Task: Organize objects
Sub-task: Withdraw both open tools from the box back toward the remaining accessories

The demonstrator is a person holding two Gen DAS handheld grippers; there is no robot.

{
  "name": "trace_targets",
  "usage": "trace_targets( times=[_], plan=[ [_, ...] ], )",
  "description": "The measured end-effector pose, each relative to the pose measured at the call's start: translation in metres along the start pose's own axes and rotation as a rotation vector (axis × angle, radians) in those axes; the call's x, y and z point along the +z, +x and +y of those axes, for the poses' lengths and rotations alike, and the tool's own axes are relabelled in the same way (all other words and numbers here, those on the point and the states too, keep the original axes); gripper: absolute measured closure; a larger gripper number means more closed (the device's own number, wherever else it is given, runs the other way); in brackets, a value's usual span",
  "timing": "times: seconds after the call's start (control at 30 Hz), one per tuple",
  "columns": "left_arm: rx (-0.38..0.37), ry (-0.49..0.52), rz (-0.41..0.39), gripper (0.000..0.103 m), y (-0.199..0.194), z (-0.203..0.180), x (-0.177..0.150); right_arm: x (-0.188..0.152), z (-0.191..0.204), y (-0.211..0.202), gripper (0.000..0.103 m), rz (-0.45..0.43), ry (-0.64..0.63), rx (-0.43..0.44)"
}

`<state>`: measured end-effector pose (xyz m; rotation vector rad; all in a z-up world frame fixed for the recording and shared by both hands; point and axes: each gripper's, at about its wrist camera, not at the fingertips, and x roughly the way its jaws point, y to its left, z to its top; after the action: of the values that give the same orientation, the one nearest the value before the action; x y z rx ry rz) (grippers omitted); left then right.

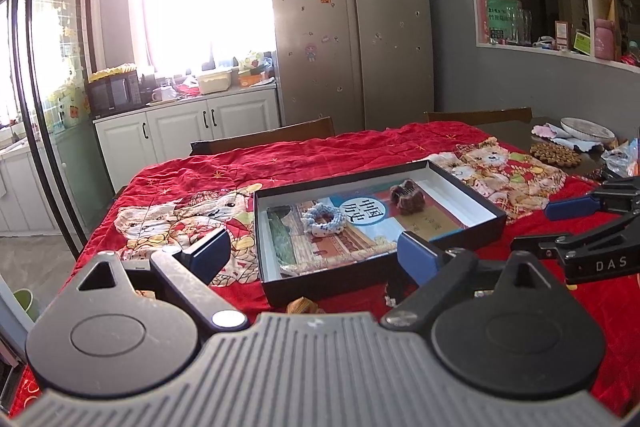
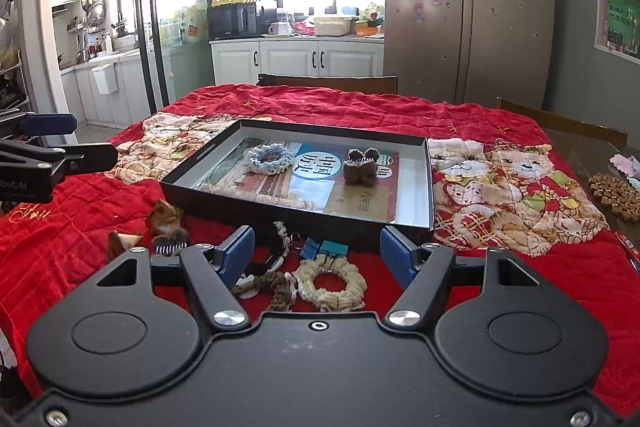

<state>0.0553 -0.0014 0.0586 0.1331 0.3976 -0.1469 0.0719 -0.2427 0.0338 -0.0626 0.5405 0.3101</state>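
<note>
A shallow black box lies on the red quilt. In it are a book, a blue-white knitted scrunchie and a brown fuzzy hair clip. In front of the box lie a cream scrunchie, blue binder clips, a brown scrunchie and a brown hair claw. My right gripper is open and empty above the cream scrunchie. My left gripper is open and empty at the box's near left side.
The red quilt with bear prints covers the table. A round bead trivet and a plate sit at the right end. Wooden chairs stand behind the table. A fridge and cabinets lie beyond.
</note>
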Motion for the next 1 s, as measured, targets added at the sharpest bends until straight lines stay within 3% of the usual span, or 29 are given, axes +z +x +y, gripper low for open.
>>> trace_targets(
  times=[0.37, 0.53, 0.77, 1.0],
  plan=[
    [0.010, 0.021, 0.016, 0.004, -0.011, 0.004, -0.016, -0.018, 0.010, -0.003, 0.035, 0.003, -0.029, 0.010],
    [0.011, -0.003, 0.049, 0.004, -0.008, 0.012, -0.028, -0.030, 0.012, 0.002, 0.041, 0.002, -0.034, 0.012],
    [0.009, 0.011, 0.124, 0.004, 0.007, 0.015, -0.057, -0.051, 0.015, 0.019, 0.061, 0.036, -0.019, 0.032],
    [0.000, -0.031, 0.151, 0.004, 0.025, 0.016, -0.076, -0.058, 0.026, 0.028, 0.065, 0.003, -0.022, 0.019]
  ],
)
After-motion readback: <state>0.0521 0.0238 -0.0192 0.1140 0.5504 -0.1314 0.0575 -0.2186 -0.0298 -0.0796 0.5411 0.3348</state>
